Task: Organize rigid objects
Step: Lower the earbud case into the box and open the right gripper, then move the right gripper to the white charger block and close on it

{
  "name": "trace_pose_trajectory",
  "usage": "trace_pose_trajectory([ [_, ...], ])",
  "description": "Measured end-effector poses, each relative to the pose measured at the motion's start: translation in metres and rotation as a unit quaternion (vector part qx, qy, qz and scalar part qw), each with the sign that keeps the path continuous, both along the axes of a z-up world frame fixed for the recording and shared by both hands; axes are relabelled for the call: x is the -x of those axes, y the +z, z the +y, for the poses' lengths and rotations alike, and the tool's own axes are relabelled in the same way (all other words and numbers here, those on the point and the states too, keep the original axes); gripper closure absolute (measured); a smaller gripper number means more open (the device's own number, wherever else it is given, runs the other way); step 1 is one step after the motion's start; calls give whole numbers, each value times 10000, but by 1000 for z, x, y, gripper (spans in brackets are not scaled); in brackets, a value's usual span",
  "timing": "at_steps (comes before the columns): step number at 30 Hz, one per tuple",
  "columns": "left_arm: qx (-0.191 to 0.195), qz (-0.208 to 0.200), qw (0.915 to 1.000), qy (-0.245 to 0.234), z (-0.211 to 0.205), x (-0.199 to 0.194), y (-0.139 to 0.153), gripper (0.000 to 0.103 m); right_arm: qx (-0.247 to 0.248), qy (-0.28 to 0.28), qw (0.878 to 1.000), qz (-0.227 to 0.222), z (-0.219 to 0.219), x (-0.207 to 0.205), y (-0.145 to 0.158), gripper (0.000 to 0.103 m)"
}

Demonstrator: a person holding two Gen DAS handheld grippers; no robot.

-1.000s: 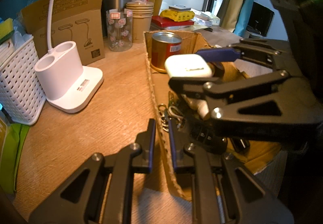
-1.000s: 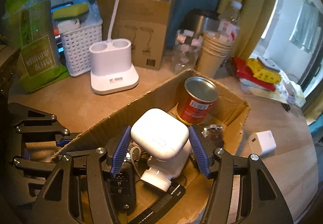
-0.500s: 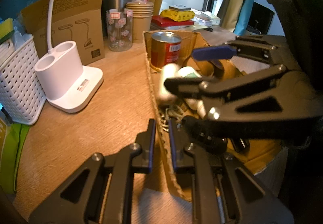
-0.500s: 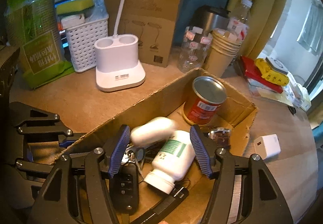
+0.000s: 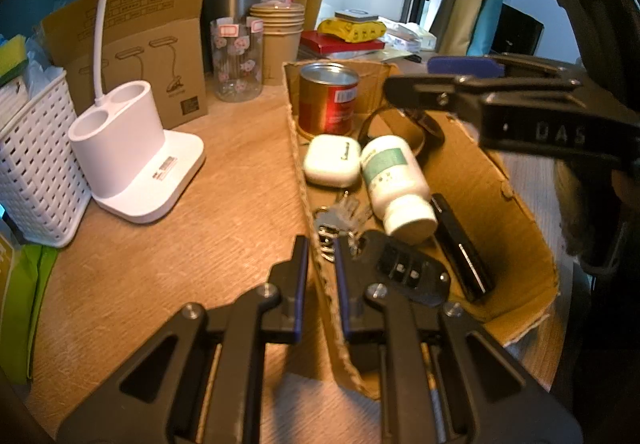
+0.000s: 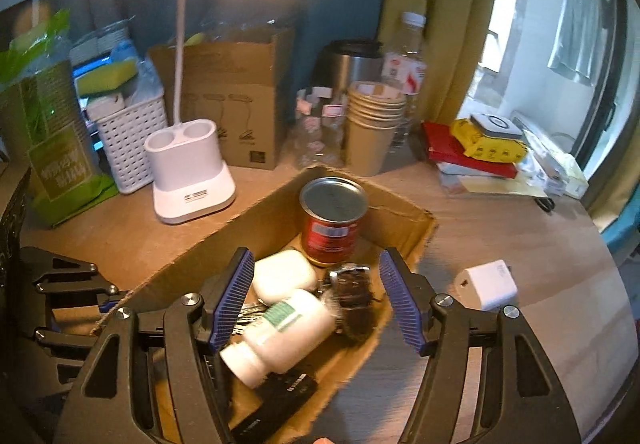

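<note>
Hiding under the white bottle (image 6: 286, 328), keys (image 5: 340, 214) barely show.

right tongs (image 5: 460, 80) | raised letters "DAS" on arm | can, bottle, lamp-base labels: print unreadable

A wooden table (image 5: 224, 180) with a light grain carries everything. An open cardboard box (image 5: 516, 228) sits on it near the front edge. Beside the box stands a white lamp base (image 5: 136, 160) with two round wells, next to a white perforated basket (image 5: 32, 172). Behind them stand a brown carton (image 5: 160, 56) printed with lamp drawings, a patterned glass jar (image 5: 237, 60), a stack of paper cups (image 5: 280, 36), a steel flask and a water bottle. A small white charger (image 6: 486, 284) lies alone right of the box.
</note>
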State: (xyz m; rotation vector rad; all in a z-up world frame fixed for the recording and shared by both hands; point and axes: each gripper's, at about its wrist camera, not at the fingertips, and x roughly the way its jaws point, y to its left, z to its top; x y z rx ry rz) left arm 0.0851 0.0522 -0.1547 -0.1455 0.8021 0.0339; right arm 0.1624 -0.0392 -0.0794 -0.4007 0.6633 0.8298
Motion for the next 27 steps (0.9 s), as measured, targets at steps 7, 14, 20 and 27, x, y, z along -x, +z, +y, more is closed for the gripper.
trace_pose_trajectory([
  [7, 0, 0, 10000, 0, 0, 0, 0, 89, -118, -298, 9995, -52, -19, -13, 4, 34],
  [14, 0, 1, 10000, 1, 0, 0, 0, 89, -207, -661, 9975, -119, -38, -28, 7, 34],
  [20, -2, 1, 10000, 1, 0, 0, 0, 89, -254, -925, 9953, -111, -52, -41, 6, 34],
  [27, -3, 0, 10000, 1, 0, 0, 0, 89, -310, -1234, 9918, -62, -67, -57, 0, 34],
])
